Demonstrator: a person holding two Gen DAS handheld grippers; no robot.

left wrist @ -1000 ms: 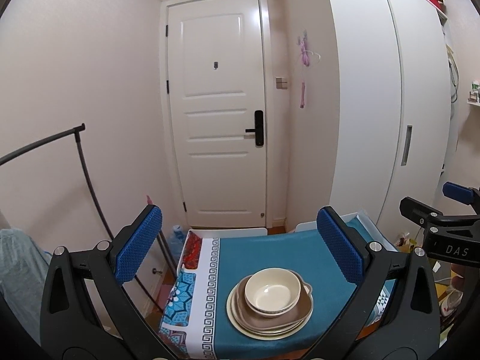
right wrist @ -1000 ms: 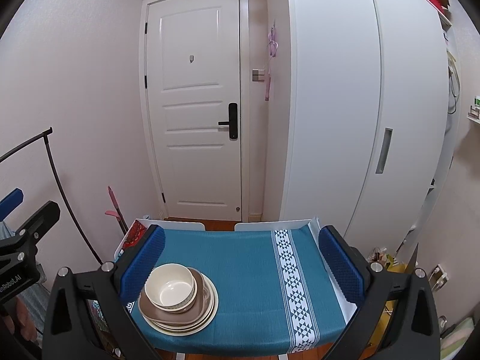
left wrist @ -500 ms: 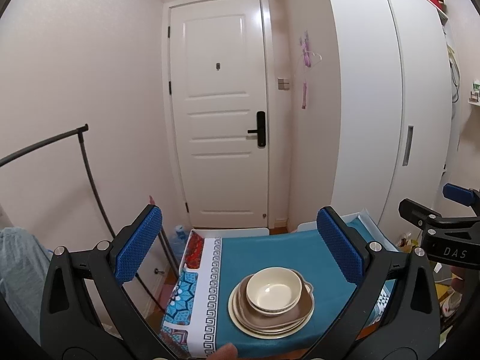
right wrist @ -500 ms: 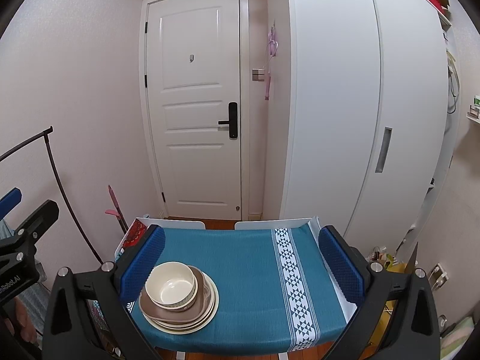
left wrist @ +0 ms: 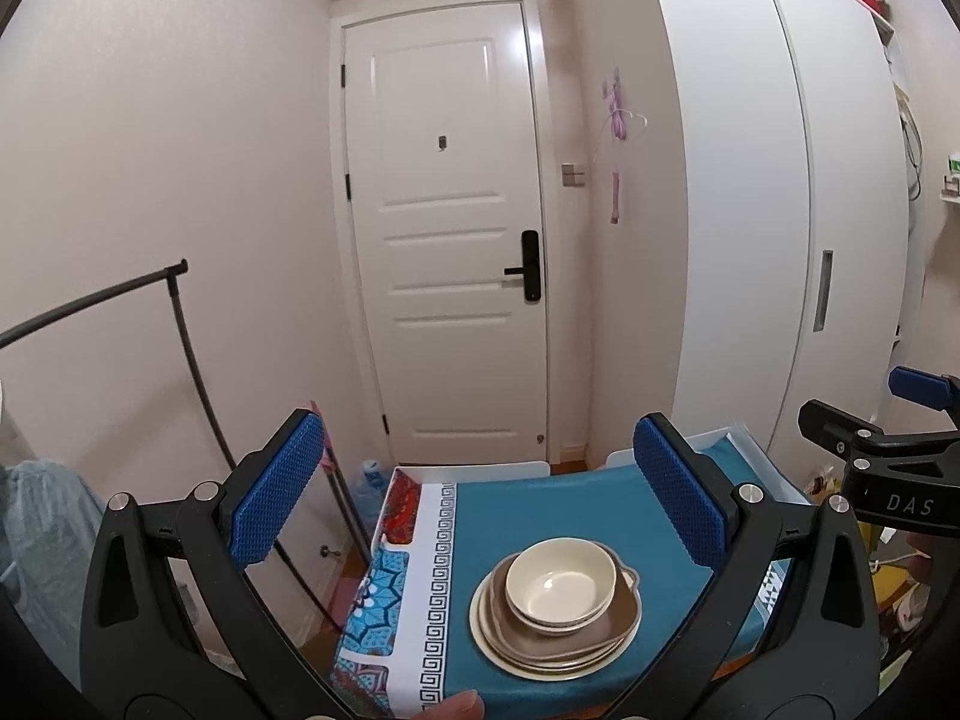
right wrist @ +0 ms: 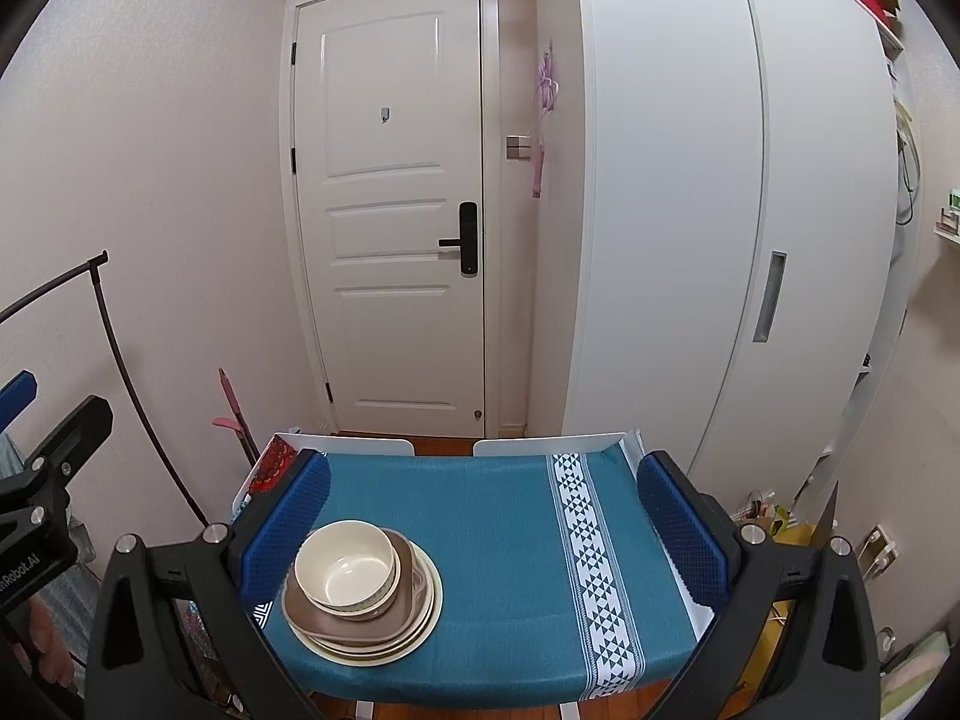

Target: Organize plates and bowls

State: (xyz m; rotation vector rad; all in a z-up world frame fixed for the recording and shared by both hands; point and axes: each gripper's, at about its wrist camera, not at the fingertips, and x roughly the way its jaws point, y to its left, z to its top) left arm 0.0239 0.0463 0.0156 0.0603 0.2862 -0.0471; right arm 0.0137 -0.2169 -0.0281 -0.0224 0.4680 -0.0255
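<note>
Bowl (left wrist: 561,579) unmoved on plates (left wrist: 555,642); left view shifted.

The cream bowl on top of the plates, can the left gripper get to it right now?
Probably yes. The left gripper is open and holds nothing, and the cream bowl sits uncovered on top of the plate stack, between and beyond its fingers, with nothing in between.

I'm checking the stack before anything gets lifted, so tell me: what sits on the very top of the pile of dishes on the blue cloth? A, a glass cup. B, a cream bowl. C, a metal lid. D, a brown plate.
B: the cream bowl sits open side up on top, with the brown plate under it and a cream plate at the bottom of the stack.
</note>
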